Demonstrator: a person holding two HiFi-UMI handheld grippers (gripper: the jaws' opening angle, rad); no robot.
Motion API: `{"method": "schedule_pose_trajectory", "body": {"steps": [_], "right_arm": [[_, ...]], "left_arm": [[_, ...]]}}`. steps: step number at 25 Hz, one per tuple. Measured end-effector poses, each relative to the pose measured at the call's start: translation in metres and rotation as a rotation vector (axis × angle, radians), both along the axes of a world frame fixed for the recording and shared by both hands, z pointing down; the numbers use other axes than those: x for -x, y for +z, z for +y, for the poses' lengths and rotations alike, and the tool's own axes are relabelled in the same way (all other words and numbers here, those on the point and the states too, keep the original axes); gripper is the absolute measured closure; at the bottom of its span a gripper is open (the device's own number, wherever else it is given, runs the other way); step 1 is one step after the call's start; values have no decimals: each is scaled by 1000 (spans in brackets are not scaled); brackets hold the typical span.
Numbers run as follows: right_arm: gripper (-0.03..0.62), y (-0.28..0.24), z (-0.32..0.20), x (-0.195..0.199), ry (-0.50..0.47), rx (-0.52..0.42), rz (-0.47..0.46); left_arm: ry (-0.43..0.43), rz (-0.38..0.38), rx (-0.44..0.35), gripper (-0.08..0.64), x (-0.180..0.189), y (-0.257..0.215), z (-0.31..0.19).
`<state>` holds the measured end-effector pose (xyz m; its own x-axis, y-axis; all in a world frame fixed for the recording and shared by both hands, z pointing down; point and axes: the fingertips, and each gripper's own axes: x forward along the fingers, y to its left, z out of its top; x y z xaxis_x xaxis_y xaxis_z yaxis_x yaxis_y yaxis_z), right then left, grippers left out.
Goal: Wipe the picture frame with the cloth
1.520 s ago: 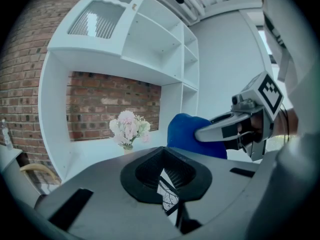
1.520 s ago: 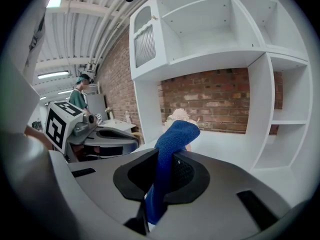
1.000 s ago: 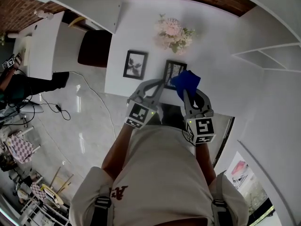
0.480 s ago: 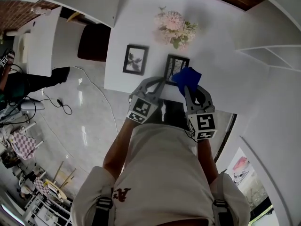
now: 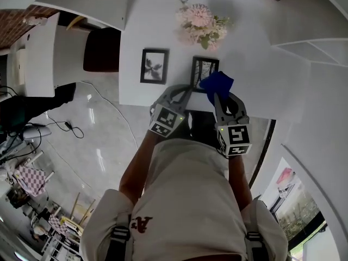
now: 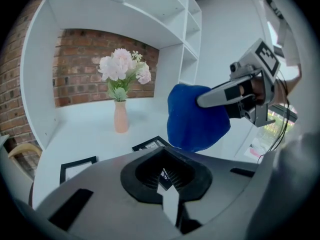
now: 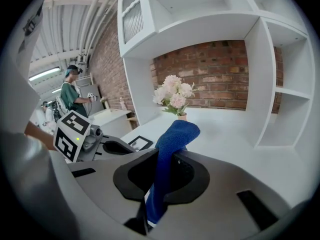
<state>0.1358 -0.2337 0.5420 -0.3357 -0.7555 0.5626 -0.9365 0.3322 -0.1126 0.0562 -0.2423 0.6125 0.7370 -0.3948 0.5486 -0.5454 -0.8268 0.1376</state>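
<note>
Black picture frame (image 5: 204,72) on white table (image 5: 255,64), left gripper (image 5: 187,93) pinching its near corner, right gripper (image 5: 217,99) clamping blue cloth (image 5: 216,84) over it, second black frame (image 5: 154,66) left, pink flower vase (image 5: 200,23) beyond.

The left tongs (image 6: 164,176) and right tongs (image 7: 159,176) had matt grey plastic shells with matt black liners; ridged pads showed inside the left pair. The cloth (image 7: 169,149) was blue fabric with a fine, nubby pile. The frame (image 5: 205,72) and second frame (image 5: 154,66) had matt black borders. The desk (image 5: 163,15) was white and smooth with a low sheen. The wall (image 7: 215,79) was rough red brick. The floor (image 5: 98,140) was pale and glossy.
</note>
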Motion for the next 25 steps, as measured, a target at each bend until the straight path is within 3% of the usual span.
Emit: {"method": "schedule_pose_trajectory", "body": {"steps": [13, 25], "right_arm": [[565, 26, 14, 6, 36, 53, 14], [565, 45, 20, 15, 12, 86, 8]], "left_arm": [[95, -62, 47, 558, 2, 48, 9], [137, -123, 74, 558, -2, 70, 11]]}}
